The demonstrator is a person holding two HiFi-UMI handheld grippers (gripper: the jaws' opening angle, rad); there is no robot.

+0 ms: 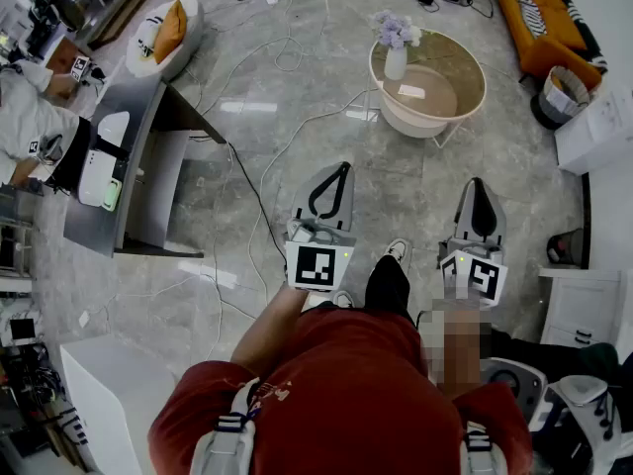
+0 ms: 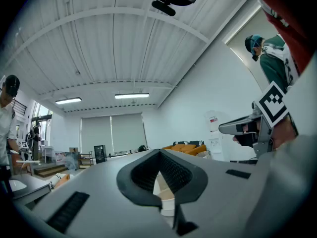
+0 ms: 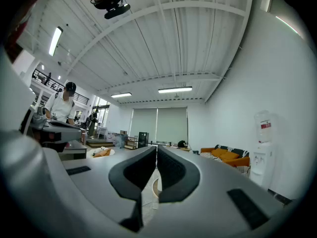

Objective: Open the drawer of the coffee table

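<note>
The round beige coffee table (image 1: 450,102) stands on the marble floor well ahead of me, with a white vase of pale flowers (image 1: 396,47) on it. No drawer can be made out on it. My left gripper (image 1: 342,167) is held level in front of my body, shut, nothing in it. In the left gripper view its tips (image 2: 159,152) meet, and a bit of the table shows through the loop. My right gripper (image 1: 478,183) hangs beside it, shut and empty too, with its jaws (image 3: 156,148) close together. Both are far short of the table.
A grey desk (image 1: 134,171) with white devices stands at the left, with a person in white (image 1: 25,117) beside it. Cables (image 1: 259,201) trail over the floor. An orange sofa (image 1: 544,18) and a basket (image 1: 562,92) are at the back right, a white cabinet (image 1: 584,305) at the right.
</note>
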